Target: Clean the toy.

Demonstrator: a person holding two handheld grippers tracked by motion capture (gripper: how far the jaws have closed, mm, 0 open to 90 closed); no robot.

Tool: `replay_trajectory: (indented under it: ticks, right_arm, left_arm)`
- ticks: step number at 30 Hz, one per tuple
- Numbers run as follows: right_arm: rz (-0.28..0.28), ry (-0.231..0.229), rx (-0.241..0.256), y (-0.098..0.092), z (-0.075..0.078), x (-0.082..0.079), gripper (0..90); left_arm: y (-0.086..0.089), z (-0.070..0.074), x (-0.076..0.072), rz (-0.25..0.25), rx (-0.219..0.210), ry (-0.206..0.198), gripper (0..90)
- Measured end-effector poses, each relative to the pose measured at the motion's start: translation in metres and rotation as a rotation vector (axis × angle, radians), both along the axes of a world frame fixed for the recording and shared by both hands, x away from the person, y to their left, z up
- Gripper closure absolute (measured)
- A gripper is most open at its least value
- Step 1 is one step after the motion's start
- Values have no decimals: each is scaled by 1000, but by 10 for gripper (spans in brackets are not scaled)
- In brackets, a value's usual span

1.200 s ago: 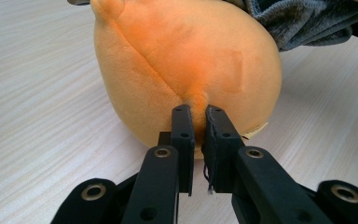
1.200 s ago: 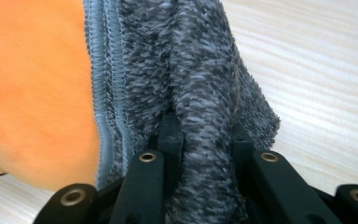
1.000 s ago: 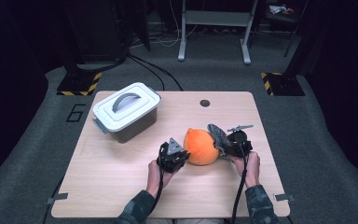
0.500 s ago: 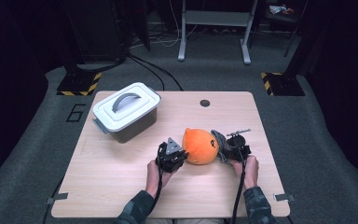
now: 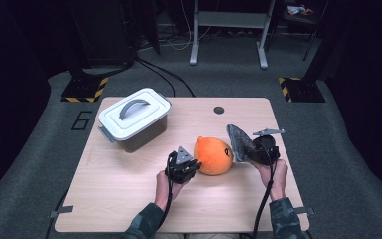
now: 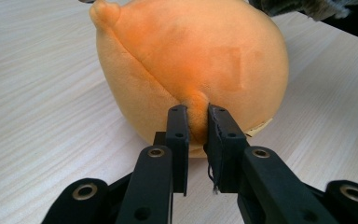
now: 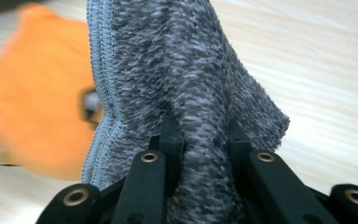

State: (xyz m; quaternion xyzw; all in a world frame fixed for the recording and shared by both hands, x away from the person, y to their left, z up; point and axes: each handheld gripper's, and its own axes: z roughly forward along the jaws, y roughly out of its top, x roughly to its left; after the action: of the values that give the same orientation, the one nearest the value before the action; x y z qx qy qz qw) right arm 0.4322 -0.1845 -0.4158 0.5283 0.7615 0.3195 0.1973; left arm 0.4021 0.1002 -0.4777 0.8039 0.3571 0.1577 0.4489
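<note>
Plush toy (image 5: pixel 213 155), orange, sits mid-table (image 5: pixel 129 199). I've got left hand-held gripper (image 6: pixel 196 122) pinching a fold of its fabric; right hand-held gripper (image 7: pixel 200 135) clamped on grey cloth (image 7: pixel 186 70), held just beside toy. Lidded box (image 5: pixel 134 118) rear left.

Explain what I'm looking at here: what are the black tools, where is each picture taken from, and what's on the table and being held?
A person sits at a wooden table, holding a hand-operated claw in each hand. The high view looks down from above; the other two pictures come from cameras riding on each claw. The left claw is shut on a fold of the orange plush toy, which rests on the table. The right claw is shut on a grey fuzzy cloth, held up right beside the toy. A closed white lidded box sits at the far left.
</note>
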Motion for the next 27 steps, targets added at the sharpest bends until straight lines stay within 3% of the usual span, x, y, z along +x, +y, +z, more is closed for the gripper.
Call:
replay_trajectory:
  ticks: [3,7,11,13,14,15,19,23,27]
  right_arm:
    - [44,-4,2,18,5,-2,751]
    - [104,24,-38,38,-6,1,750]
    - [85,35,-25,39,-11,7,750]
    - [88,40,-24,38,-11,8,750]
    - [79,42,-38,39,-11,10,750]
    - [81,39,-43,39,-12,11,750]
    - [76,36,-41,39,-12,14,750]
    - [74,37,-20,37,-14,15,749]
    - [78,35,-19,37,-14,15,749]
  left_arm:
    - [1,0,0,-2,-4,3,780]
    - [3,0,2,-7,0,2,755]
    - [4,-1,3,-13,1,7,658]
    - [4,-2,3,-11,-1,11,558]
    - [4,-3,3,3,24,1,531]
    - [4,-5,2,5,13,6,516]
    - [3,-5,2,13,33,-19,433]
    - [-3,-6,3,-5,78,-49,434]
    - [-11,-9,3,-8,112,-48,510]
